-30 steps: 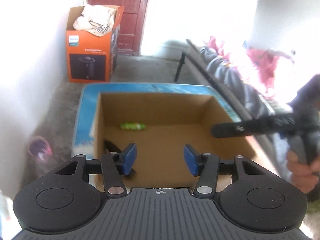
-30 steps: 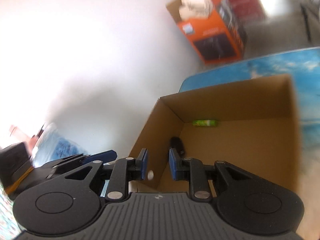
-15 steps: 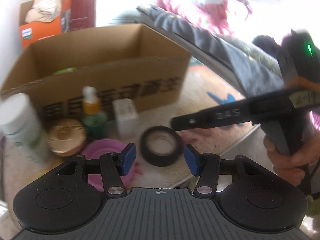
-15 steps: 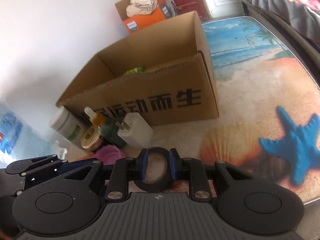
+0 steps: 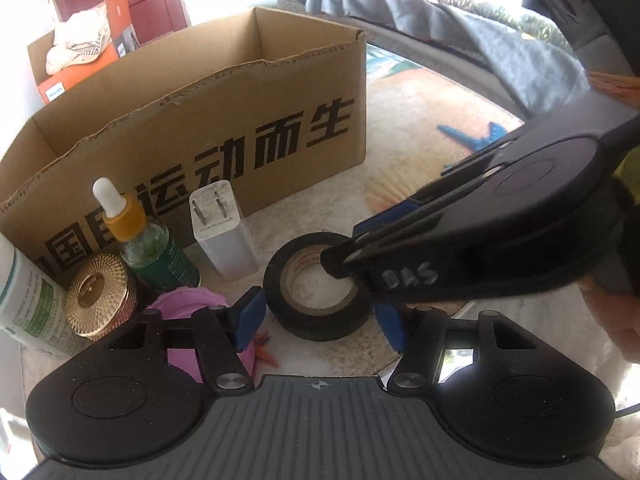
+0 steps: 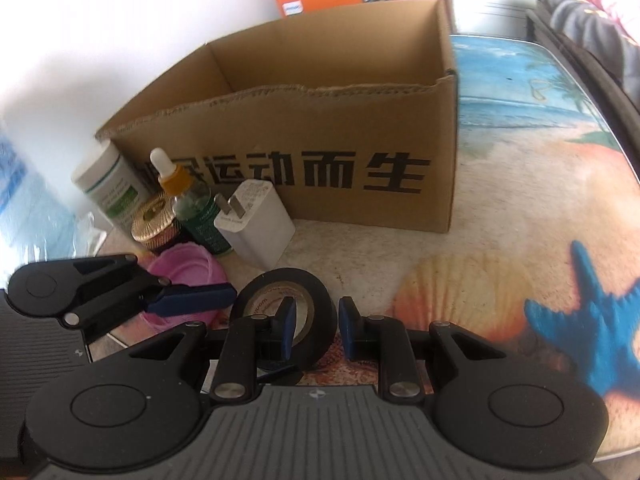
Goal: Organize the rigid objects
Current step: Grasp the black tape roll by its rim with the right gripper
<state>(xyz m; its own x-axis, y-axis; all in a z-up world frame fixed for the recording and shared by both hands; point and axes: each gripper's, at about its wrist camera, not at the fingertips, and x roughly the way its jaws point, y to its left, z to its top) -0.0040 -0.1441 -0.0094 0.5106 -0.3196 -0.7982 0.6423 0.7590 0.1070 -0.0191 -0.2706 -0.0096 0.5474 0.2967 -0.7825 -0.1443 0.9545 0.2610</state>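
One cardboard box (image 5: 280, 128), open-topped with bold black print, fills the upper left of the left wrist view on a beach-print table (image 6: 520, 184). Low in that frame the left gripper (image 5: 320, 320) is unclenched, its jaws having just been opening, with the black tape roll (image 5: 280, 280) lying flat between the pads, untouched. The right gripper (image 6: 316, 332) is drawn nearly closed astride the roll's wall, one finger in the hole; whether it pinches, I cannot tell. Left of the roll stands a white charger (image 5: 224, 236).

Orange appliance box (image 5: 86, 60) holds cloths; grey blanket (image 5: 460, 36) covers a sofa.
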